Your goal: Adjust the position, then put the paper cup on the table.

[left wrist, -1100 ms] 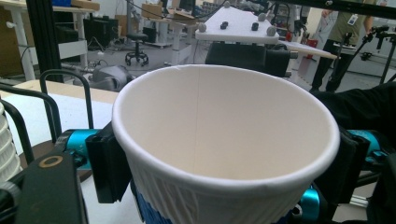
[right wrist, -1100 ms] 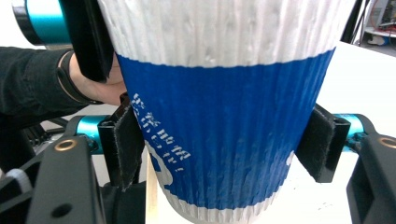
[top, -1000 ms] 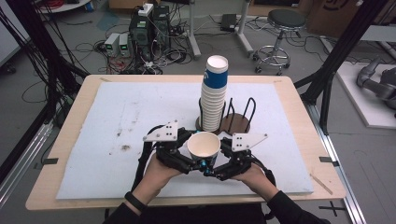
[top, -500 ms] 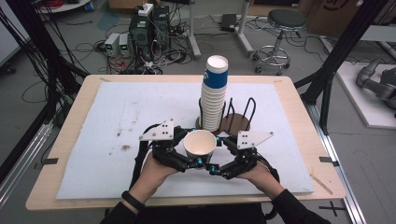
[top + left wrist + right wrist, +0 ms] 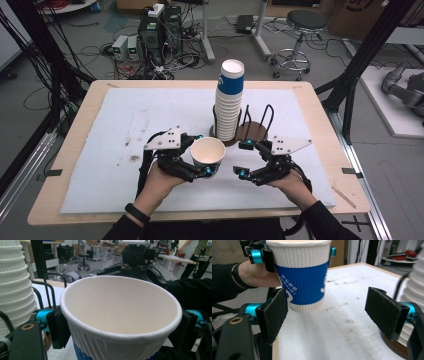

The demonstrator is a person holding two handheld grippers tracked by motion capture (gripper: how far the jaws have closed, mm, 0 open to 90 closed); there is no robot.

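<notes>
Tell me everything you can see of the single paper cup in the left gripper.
The paper cup is white and ribbed with a blue band carrying white print, a rolled rim and a plain, empty inside. It stands upright, lifted above the white mat, clamped near its rim between the pads of the left gripper. The right gripper stands beside it, jaws just opened, not touching. The tall stack of cups rises behind it.

Two black handheld two-jaw grippers: left gripper (image 5: 200,156), right gripper (image 5: 242,159). Grey three-cornered plate with dotted markings on top of each. Turquoise metal collars at the jaw roots, black fuzzy rectangular pads (image 5: 274,312). Black cables trailing behind. Black long sleeves; black wristband (image 5: 137,213) on left wrist.
</notes>
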